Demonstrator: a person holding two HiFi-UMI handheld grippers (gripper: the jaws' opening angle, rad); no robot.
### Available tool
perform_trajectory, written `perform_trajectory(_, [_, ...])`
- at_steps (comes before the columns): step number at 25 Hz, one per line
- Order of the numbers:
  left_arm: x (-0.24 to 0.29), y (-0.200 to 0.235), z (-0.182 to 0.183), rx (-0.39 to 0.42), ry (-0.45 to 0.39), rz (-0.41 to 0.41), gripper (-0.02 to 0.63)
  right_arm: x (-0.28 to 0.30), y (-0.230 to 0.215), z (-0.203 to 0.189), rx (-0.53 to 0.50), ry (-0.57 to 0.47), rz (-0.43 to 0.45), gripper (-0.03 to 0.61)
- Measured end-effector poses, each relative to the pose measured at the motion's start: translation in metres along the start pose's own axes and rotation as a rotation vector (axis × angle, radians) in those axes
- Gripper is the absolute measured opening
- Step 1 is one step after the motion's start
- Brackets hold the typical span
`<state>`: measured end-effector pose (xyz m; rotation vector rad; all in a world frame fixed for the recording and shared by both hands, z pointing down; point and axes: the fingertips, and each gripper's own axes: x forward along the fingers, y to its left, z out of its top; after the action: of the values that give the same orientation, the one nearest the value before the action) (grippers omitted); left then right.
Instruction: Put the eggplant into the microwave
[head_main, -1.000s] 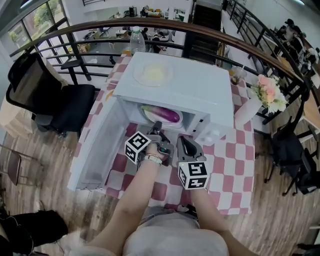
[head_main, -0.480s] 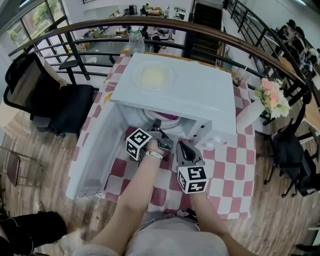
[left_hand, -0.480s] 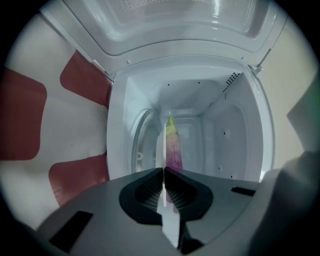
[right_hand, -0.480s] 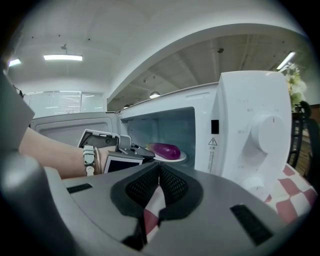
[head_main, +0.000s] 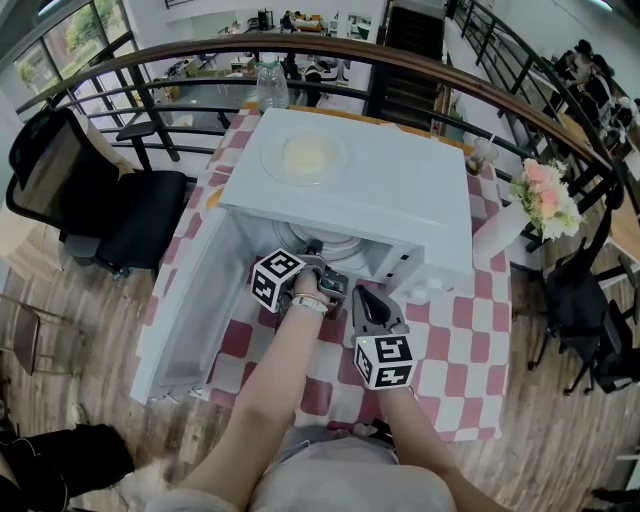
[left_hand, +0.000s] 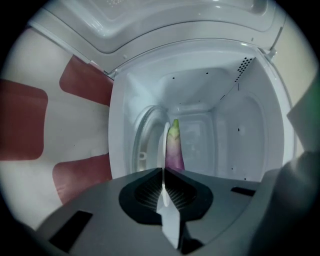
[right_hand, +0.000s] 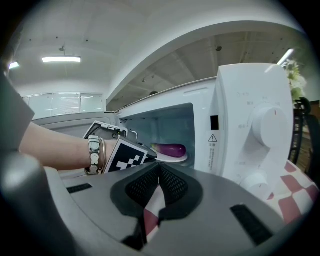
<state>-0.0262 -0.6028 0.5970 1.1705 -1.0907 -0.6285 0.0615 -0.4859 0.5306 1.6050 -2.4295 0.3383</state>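
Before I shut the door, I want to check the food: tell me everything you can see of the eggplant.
The eggplant is long, slim and glossy purple, paling toward a green stem end. It lies on its side on a white plate inside the open microwave. Only the plate touches it; the left gripper pinches that plate's rim.

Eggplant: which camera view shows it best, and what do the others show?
The right gripper view: the eggplant lies side-on on its plate inside the microwave. The left gripper view shows it end-on, partly behind the left hand-held gripper. The head view hides it under the microwave's top.
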Motion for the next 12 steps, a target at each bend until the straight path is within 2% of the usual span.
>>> perform_trajectory(8, [-0.004,-0.0004,-0.0025,-0.024,0.003,0.012,0.022,-0.0045,-0.0013,0.003,0.002,-0.007,-0.008,0.025])
perform_trajectory(12, [-0.0077,-0.0047,-0.0038,-0.029,0.006,0.0,0.105,-0.0066,-0.0004,0.0042,0.001,-0.011,-0.009,0.025])
